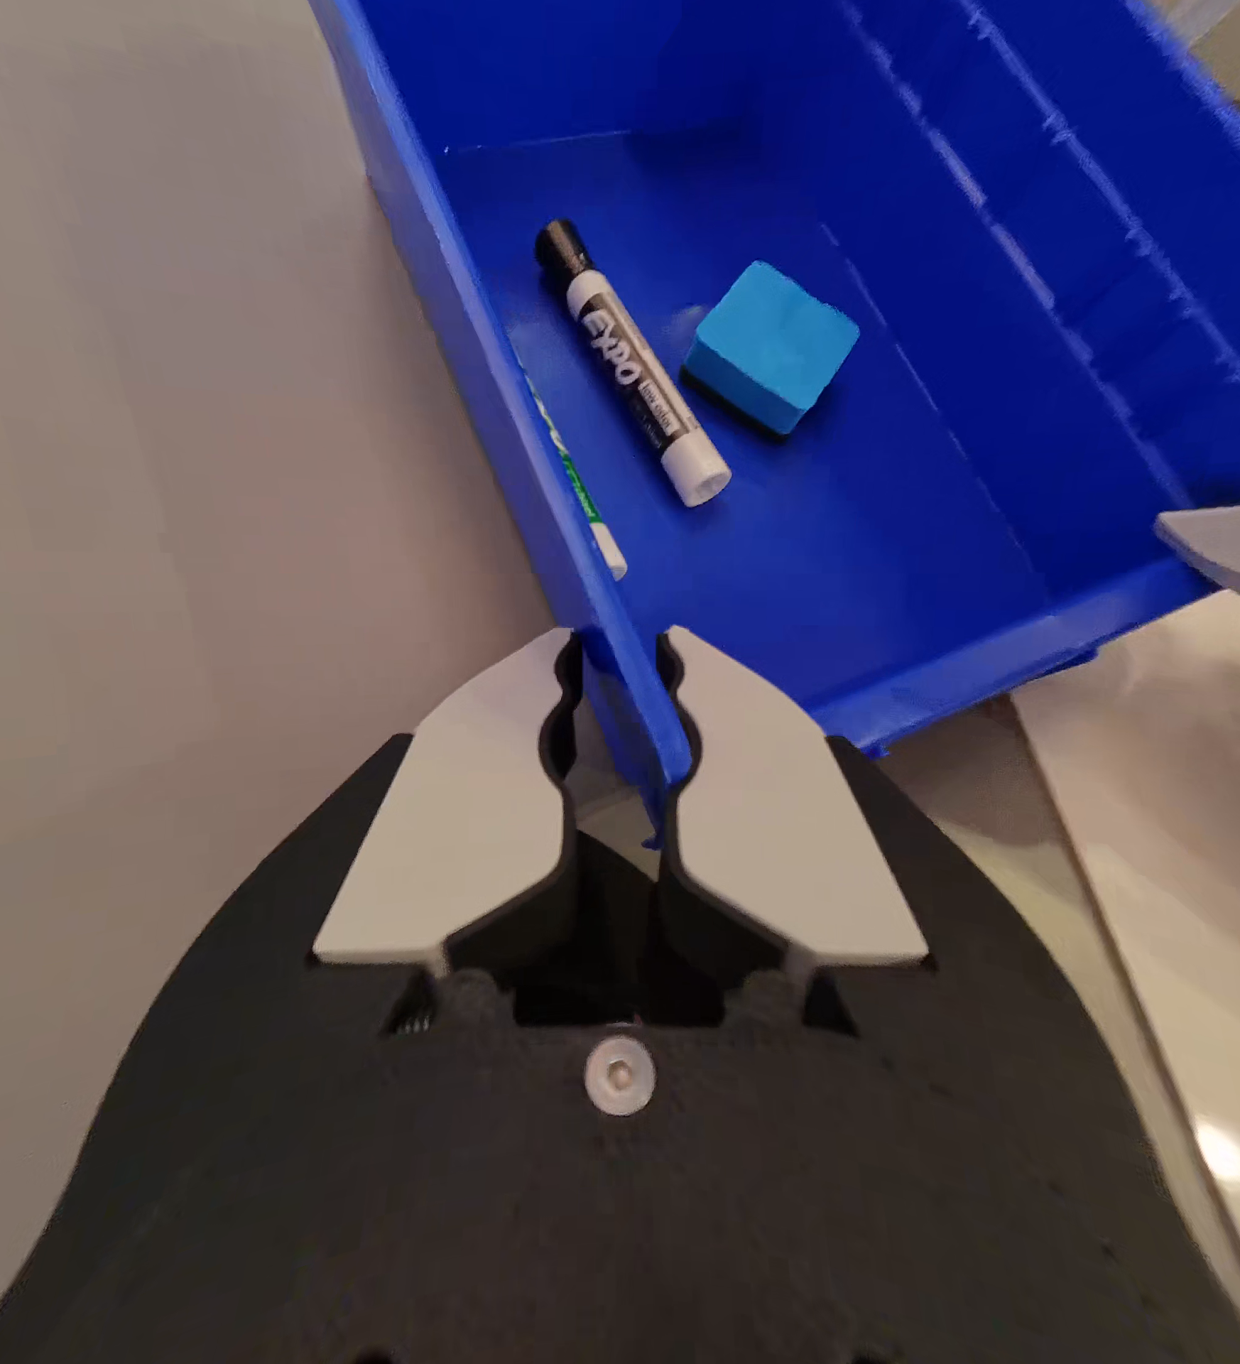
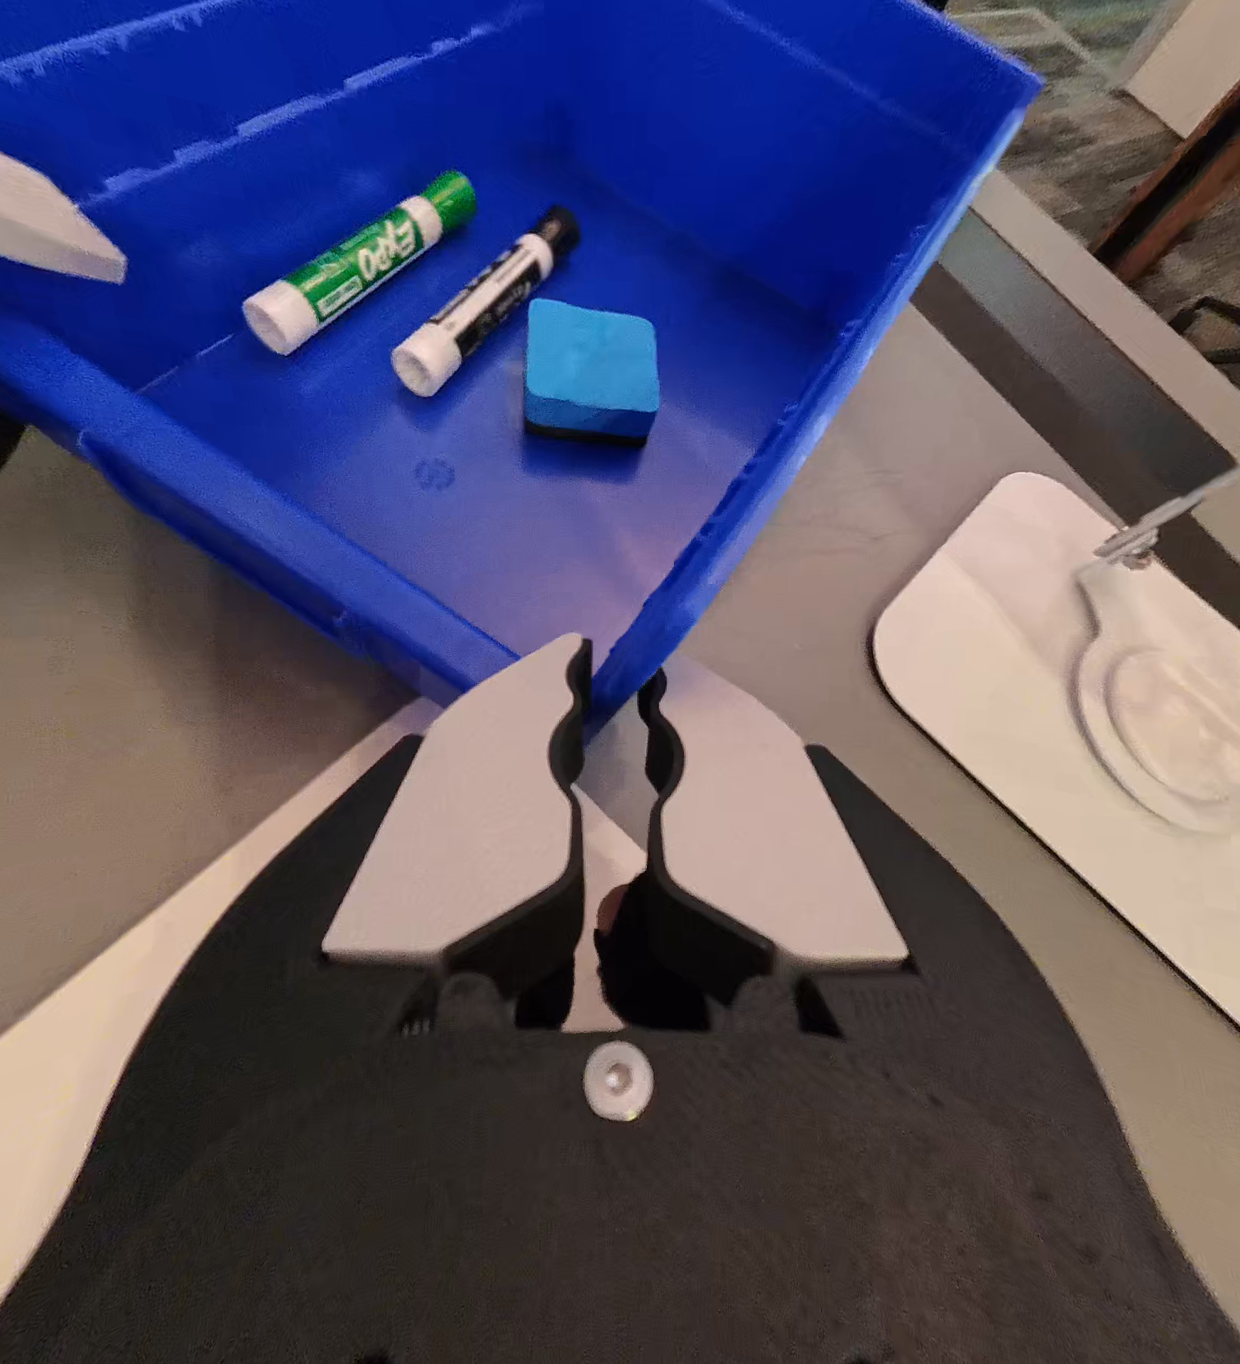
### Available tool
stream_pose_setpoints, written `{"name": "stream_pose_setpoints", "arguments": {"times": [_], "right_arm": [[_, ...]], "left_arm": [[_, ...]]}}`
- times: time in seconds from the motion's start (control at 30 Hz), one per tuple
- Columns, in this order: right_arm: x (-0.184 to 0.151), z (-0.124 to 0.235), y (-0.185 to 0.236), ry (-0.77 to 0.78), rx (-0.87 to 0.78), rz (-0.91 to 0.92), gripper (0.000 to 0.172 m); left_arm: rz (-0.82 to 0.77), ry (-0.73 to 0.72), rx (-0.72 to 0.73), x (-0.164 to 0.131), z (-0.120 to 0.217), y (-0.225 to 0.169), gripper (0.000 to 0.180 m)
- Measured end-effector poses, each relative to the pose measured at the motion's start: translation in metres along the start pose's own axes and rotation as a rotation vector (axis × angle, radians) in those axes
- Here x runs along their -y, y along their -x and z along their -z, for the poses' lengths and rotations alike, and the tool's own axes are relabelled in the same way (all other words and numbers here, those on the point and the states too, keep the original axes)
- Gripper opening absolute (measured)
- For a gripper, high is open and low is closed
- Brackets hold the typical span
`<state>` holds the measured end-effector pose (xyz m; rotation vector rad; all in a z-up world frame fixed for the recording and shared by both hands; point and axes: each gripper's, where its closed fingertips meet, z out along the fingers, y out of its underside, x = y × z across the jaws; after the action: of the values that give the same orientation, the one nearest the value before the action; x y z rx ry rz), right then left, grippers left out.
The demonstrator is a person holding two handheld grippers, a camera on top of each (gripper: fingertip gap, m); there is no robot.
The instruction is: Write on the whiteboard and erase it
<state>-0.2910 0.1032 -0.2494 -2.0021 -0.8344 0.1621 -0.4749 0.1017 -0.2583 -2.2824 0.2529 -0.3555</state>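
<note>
Here both grippers, left (image 1: 621,635) and right (image 2: 621,660), clamp opposite side walls of the blue bin (image 2: 860,413): stiff, light plastic; loose markers (image 2: 488,299) and eraser (image 2: 587,369) likely slide.

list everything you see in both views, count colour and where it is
bin: 1, blue, on the table, its near corners between the tongs
black marker: 1, white barrel with black cap, on the bin floor, middle
green marker: 1, white barrel with green cap, on the bin floor by the left wall
eraser: 1, light blue with a dark base, on the bin floor right of the black marker
whiteboard: 1, white with rounded corners, flat on the table right of the bin
table: 1, grey-beige, under everything
left tongs: 1, grey fingers on a black body, closed on the bin's left wall
right tongs: 1, same make, closed on the bin's right wall
</note>
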Motion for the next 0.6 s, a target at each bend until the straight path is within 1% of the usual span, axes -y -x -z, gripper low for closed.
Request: {"name": "stream_pose_setpoints", "arguments": {"times": [0.1, 0.3, 0.37, 0.47, 0.6], "right_arm": [[0.012, -0.013, 0.009, -0.001, -0.026, 0.038, 0.014], [0.041, -0.049, 0.018, 0.001, -0.068, -0.019, 0.017], [0.049, -0.061, 0.017, -0.003, -0.085, -0.054, 0.018], [0.060, -0.076, 0.018, -0.001, -0.098, -0.080, 0.018], [0.069, -0.092, 0.014, -0.008, -0.120, -0.109, 0.019]], "left_arm": [[-0.040, 0.045, 0.009, 0.015, -0.013, 0.027, 0.013], [-0.079, 0.062, 0.000, 0.054, -0.047, 0.076, 0.007], [-0.069, 0.073, -0.008, 0.065, -0.057, 0.088, 0.006], [-0.096, 0.069, 0.010, 0.079, -0.070, 0.104, 0.005], [-0.088, 0.059, 0.005, 0.093, -0.082, 0.117, 0.005]]}}
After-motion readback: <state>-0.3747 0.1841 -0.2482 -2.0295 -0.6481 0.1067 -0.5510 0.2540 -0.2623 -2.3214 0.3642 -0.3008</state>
